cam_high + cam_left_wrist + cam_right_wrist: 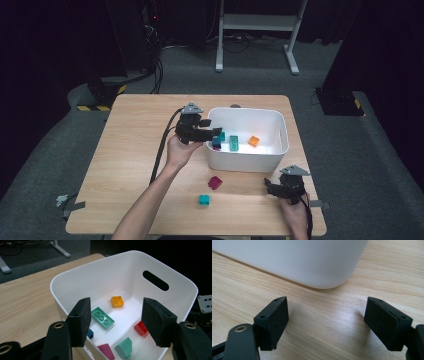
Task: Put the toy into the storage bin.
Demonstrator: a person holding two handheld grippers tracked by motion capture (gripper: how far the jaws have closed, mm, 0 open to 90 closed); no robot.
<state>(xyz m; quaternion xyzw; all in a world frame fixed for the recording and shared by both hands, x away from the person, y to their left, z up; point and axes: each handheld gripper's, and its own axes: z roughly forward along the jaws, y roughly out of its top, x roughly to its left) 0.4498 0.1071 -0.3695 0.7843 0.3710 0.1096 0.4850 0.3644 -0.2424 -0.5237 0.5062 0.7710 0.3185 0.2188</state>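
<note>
Inside the white bin (100, 277) lie a green brick (102, 318), an orange brick (117, 301), a red one (140, 328) and others. Left gripper (116, 320) hangs over its rim, jaws apart, holding nothing. Right gripper (325, 322) rests wide apart beside the bin, also holding nothing.

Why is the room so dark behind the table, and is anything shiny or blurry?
High view: light falls on the table, the surroundings stay black. Right gripper view: a pale sheen on the wood between the open jaws, and the white bin looks soft. Left gripper view: blocks in the bin are sharp, the near pads slightly soft.
</note>
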